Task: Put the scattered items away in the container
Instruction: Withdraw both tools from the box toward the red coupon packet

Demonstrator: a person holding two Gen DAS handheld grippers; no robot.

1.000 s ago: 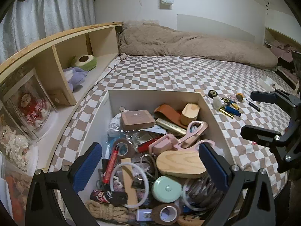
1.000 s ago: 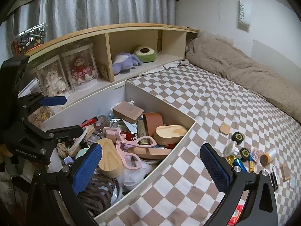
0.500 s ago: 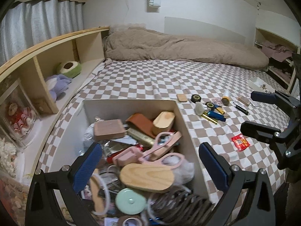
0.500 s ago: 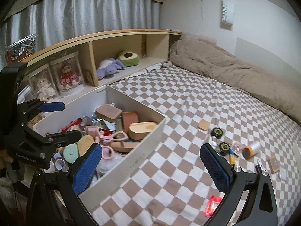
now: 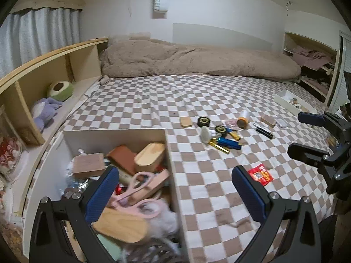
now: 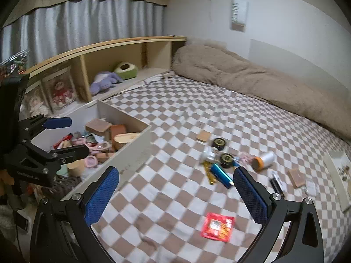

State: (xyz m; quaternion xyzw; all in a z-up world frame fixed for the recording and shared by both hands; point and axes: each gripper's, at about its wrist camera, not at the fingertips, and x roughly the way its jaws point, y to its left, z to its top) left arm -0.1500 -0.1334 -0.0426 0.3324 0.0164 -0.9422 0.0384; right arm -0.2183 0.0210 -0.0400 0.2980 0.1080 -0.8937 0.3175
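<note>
1 red packet point(image 6: 217, 226), print too blurred to read

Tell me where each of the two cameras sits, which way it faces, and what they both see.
Left wrist: sits on the left gripper, above the container's right wall, facing across the bed toward the blanket; its own open blue fingers show, and the right gripper at the right edge.
Right wrist: sits on the right gripper, over the checkered sheet, facing the shelf corner; its open fingers show, and the left gripper at left.
Shared: container, red packet, blue lighter.
</note>
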